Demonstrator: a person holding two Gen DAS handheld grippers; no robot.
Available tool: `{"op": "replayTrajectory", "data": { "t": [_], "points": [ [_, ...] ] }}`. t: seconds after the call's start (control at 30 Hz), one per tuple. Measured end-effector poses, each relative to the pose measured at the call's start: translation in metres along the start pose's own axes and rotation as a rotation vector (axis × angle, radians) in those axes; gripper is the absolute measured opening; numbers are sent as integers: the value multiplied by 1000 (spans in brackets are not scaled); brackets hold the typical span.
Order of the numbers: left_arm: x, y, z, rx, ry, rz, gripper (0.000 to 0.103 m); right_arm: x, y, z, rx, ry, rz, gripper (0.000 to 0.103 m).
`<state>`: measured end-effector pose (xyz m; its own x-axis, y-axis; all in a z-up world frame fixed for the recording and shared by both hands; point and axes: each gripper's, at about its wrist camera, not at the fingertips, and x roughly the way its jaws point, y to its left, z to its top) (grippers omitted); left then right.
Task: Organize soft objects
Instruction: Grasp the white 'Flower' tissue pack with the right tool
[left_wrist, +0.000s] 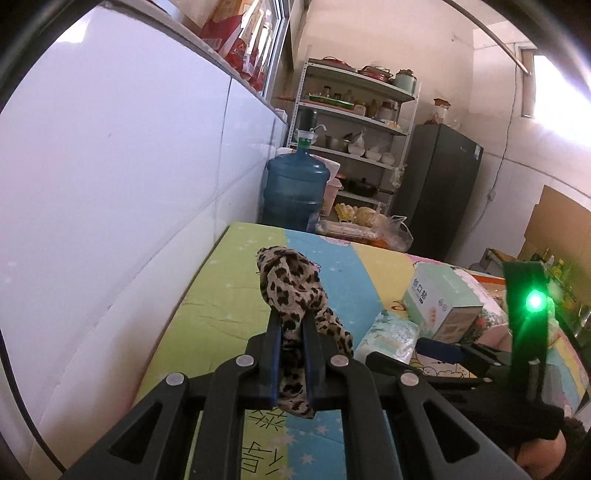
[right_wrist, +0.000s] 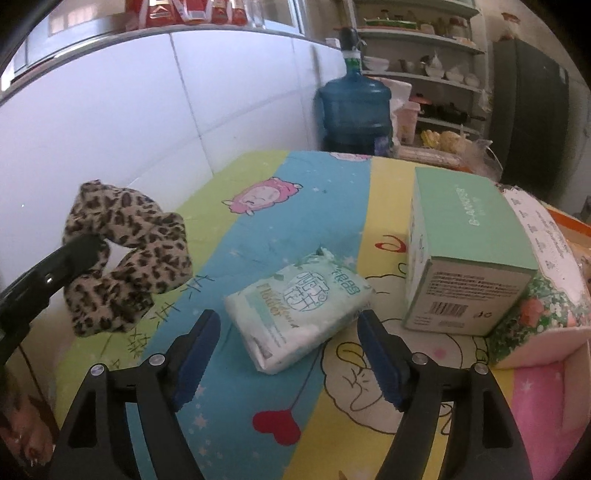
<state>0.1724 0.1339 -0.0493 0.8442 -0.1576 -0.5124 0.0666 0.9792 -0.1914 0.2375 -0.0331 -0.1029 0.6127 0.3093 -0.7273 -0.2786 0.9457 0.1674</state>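
A leopard-print soft cloth (left_wrist: 291, 284) hangs above the colourful cartoon sheet (left_wrist: 218, 295), pinched between the jaws of my left gripper (left_wrist: 291, 319), which is shut on it. In the right wrist view the same cloth (right_wrist: 129, 251) dangles at the left from the left gripper (right_wrist: 86, 253). My right gripper (right_wrist: 286, 321) stands open just over a pale green tissue pack (right_wrist: 299, 314) lying on the sheet; the pack's near end sits between the blue pads (right_wrist: 195, 343) without touching them. The tissue pack (left_wrist: 391, 334) also shows in the left wrist view.
A green carton (right_wrist: 469, 251) stands right of the tissue pack, with a floral soft pack (right_wrist: 546, 291) beside it. A white wall (left_wrist: 110, 184) runs along the left. Beyond the far edge are a blue water jug (left_wrist: 295, 184), a shelf rack (left_wrist: 354, 122) and a dark fridge (left_wrist: 439, 184).
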Motion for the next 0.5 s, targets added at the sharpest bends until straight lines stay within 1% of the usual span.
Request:
{"op": "replayTrajectory", "data": {
  "t": [0.13,0.23,0.3,0.4,0.5],
  "points": [
    [-2,5,-1,-11,-9,-9,10,13,-5,6,110,37,35,79],
    [-1,9,-1,-14,-12,-8,10,17,1,11,148,40,-3,79],
    [-1,11,-1,-16,-12,-7,10,24,8,17,147,40,-30,79],
    [-1,14,0,-15,-10,-6,10,31,18,21,102,35,-91,79],
    [-1,16,-1,-16,-4,-12,10,36,23,21,77,40,-122,79]
  ]
}}
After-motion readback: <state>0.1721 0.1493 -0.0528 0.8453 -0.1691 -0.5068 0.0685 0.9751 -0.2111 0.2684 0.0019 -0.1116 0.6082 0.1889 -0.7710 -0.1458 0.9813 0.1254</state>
